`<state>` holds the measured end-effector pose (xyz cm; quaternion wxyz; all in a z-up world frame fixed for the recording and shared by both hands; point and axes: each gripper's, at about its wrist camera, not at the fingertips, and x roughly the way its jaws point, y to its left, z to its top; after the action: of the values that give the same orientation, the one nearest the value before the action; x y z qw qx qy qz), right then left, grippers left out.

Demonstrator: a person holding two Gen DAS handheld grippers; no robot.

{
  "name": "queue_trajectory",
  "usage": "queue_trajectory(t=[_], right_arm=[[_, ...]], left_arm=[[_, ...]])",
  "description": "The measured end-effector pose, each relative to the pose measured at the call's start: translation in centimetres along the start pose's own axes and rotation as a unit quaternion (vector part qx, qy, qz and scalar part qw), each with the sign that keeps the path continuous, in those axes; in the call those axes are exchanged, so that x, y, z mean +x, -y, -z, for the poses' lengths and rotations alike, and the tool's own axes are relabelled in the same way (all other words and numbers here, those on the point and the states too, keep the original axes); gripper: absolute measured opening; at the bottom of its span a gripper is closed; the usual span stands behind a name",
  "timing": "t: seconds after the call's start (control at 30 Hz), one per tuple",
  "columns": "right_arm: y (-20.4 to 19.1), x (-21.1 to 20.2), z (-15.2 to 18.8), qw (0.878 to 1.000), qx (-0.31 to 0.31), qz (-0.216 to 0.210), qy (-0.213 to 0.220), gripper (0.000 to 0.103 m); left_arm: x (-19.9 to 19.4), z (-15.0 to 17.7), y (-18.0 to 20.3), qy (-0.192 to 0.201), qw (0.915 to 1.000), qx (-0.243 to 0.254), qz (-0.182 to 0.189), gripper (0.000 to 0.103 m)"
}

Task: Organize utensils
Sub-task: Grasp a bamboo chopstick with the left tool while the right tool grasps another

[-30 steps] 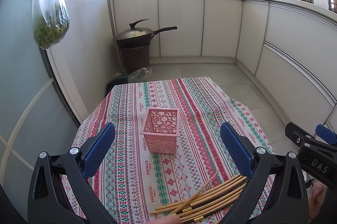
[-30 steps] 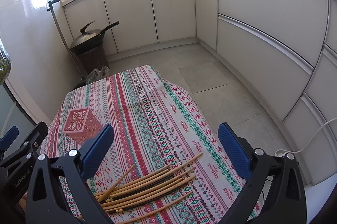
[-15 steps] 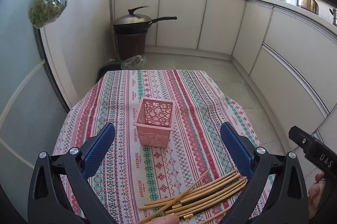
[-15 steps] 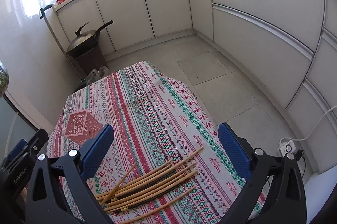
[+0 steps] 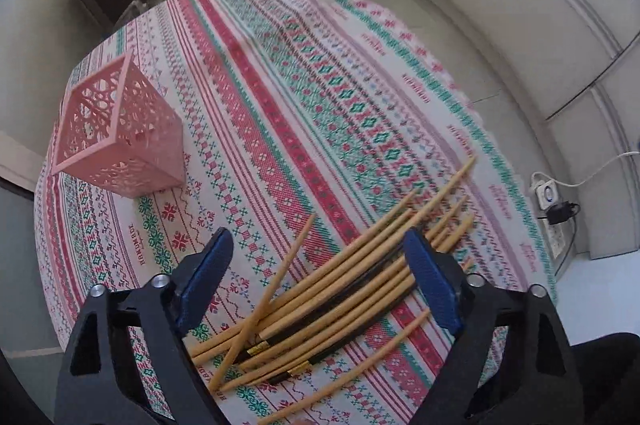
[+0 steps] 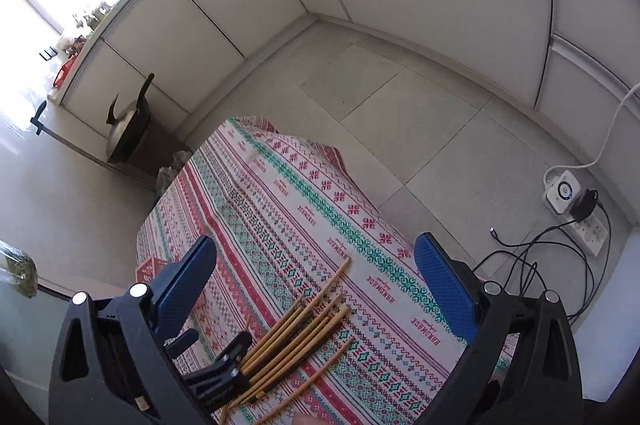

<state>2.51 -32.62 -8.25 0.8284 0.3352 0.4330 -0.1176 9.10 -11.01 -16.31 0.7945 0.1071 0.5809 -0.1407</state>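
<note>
Several bamboo chopsticks [image 5: 340, 289] lie in a loose bundle on the patterned tablecloth [image 5: 280, 85]. My left gripper [image 5: 320, 281] is open, low over the bundle with a finger on each side of it. A pink lattice basket [image 5: 120, 129] stands upright to the far left, empty as far as I can see. My right gripper [image 6: 316, 289] is open and higher up; the chopsticks [image 6: 304, 329] lie below it, with the left gripper's fingers [image 6: 224, 365] over their near ends. A corner of the basket [image 6: 150, 271] shows behind the right gripper's left finger.
The round table's edge [image 6: 360, 185] drops to a tiled floor on the right. A power strip and cables [image 6: 568, 209] lie on the floor. A wok on a dark bin [image 6: 128, 133] stands by the white cabinets.
My left gripper has dropped down and swung right over the chopstick bundle, which now sits between its fingers. My right gripper has risen and tilted downward. Both stay open.
</note>
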Motion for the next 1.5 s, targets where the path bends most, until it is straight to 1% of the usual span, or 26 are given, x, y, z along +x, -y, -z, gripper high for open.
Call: queue_trajectory(t=[0.07, 0.17, 0.23, 0.3, 0.33, 0.4, 0.43, 0.47, 0.5, 0.57, 0.63, 0.67, 0.73, 0.83, 0.93, 1.0, 1.03, 1.1, 1.13, 1.17, 1.2, 1.23, 1.3, 1.37, 1.4, 1.5], right_arm=[[0.2, 0.5, -0.1, 1.0, 0.003, -0.006, -0.019, 0.096], [0.8, 0.9, -0.2, 0.999, 0.015, -0.011, -0.036, 0.096], [1.2, 1.1, -0.1, 0.999, 0.022, -0.009, -0.04, 0.096], [1.4, 1.5, -0.1, 0.998, 0.03, -0.005, -0.046, 0.096], [1.6, 2.0, 0.0, 0.998, 0.035, -0.004, -0.051, 0.096], [2.1, 3.2, 0.4, 0.997, 0.054, 0.002, -0.062, 0.096], [2.3, 3.7, 0.6, 0.996, 0.061, 0.004, -0.068, 0.096], [2.4, 4.6, 0.9, 0.995, 0.068, 0.006, -0.079, 0.096], [2.5, 5.7, 1.3, 0.993, 0.076, 0.006, -0.096, 0.095], [2.6, 7.7, 2.1, 0.988, 0.088, 0.001, -0.129, 0.088], [2.6, 9.7, 3.0, 0.983, 0.098, 0.001, -0.158, 0.072], [2.6, 10.5, 3.4, 0.981, 0.101, 0.004, -0.168, 0.069], [2.7, 12.4, 3.8, 0.978, 0.11, 0.012, -0.177, 0.058], [3.0, 14.1, 3.8, 0.975, 0.134, 0.02, -0.176, 0.049], [2.8, 15.3, 3.6, 0.973, 0.14, 0.029, -0.179, 0.047], [2.1, 16.2, 3.4, 0.975, 0.129, 0.049, -0.176, 0.042], [1.7, 16.8, 3.5, 0.974, 0.122, 0.061, -0.179, 0.04], [0.8, 17.2, 3.4, 0.978, 0.103, 0.077, -0.165, 0.038], [0.2, 17.6, 3.5, 0.979, 0.089, 0.081, -0.167, 0.037], [-0.2, 17.6, 3.5, 0.981, 0.078, 0.087, -0.155, 0.035], [-0.3, 18.0, 3.7, 0.981, 0.075, 0.088, -0.159, 0.019], [-0.2, 18.1, 3.9, 0.981, 0.075, 0.089, -0.153, 0.012], [0.0, 18.0, 3.8, 0.983, 0.08, 0.078, -0.146, 0.011], [0.0, 17.7, 3.8, 0.984, 0.083, 0.055, -0.147, 0.01], [-0.3, 17.1, 3.7, 0.986, 0.076, 0.046, -0.139, 0.01], [-2.6, 13.8, 3.4, 0.995, 0.036, 0.014, -0.095, 0.009]], left_arm=[[1.7, -0.7, -0.5, -0.029, 0.9995, -0.011, 0.003, 0.068], [3.4, -1.1, -1.3, -0.056, 0.9983, -0.018, 0.004, 0.063], [4.3, -1.2, -1.6, -0.064, 0.9977, -0.018, -0.004, 0.059], [5.4, -1.0, -2.1, -0.074, 0.997, -0.021, -0.01, 0.05], [5.8, -1.0, -2.3, -0.076, 0.9968, -0.023, -0.007, 0.05], [5.8, -0.9, -2.7, -0.06, 0.9978, -0.027, 0.005, 0.046], [5.7, -0.8, -2.8, -0.05, 0.9984, -0.026, 0.007, 0.041], [5.6, -0.7, -2.8, -0.04, 0.999, -0.021, 0.004, 0.021], [5.5, -0.6, -2.9, -0.031, 0.9993, -0.018, -0.004, 0.012], [4.9, 0.0, -3.4, -0.012, 0.9997, -0.019, 0.01, 0.011], [3.4, 0.9, -3.5, 0.015, 0.9998, -0.013, 0.002, 0.01], [2.6, 1.1, -3.6, 0.026, 0.9996, -0.012, 0.003, 0.008], [0.2, 1.6, -3.7, 0.056, 0.9984, -0.007, 0.008, 0.005], [-4.5, 2.6, -4.6, 0.108, 0.9941, 0.0, 0.01, 0.004], [-7.8, 4.2, -5.4, 0.144, 0.9892, -0.014, 0.022, 0.004], [-9.6, 4.6, -6.0, 0.163, 0.9863, -0.02, 0.021, 0.004], [-9.4, 4.1, -5.6, 0.169, 0.9852, -0.021, 0.018, 0.004], [-10.0, 3.9, -5.7, 0.183, 0.9826, -0.026, 0.019, 0.004], [-10.5, 4.0, -5.8, 0.188, 0.9816, -0.029, 0.023, 0.004], [-10.8, 4.0, -6.0, 0.191, 0.9809, -0.031, 0.024, 0.004], [-10.9, 3.9, -6.2, 0.196, 0.9797, -0.034, 0.026, 0.004], [-11.3, 3.6, -6.4, 0.203, 0.9779, -0.039, 0.029, 0.004], [-12.1, 3.6, -7.0, 0.218, 0.9743, -0.049, 0.03, 0.004], [-12.7, 3.5, -7.8, 0.233, 0.9694, -0.068, 0.035, 0.004], [-12.8, 3.5, -8.1, 0.239, 0.9676, -0.074, 0.037, 0.004], [-14.5, 3.9, -9.0, 0.268, 0.9579, -0.094, 0.044, 0.004]])
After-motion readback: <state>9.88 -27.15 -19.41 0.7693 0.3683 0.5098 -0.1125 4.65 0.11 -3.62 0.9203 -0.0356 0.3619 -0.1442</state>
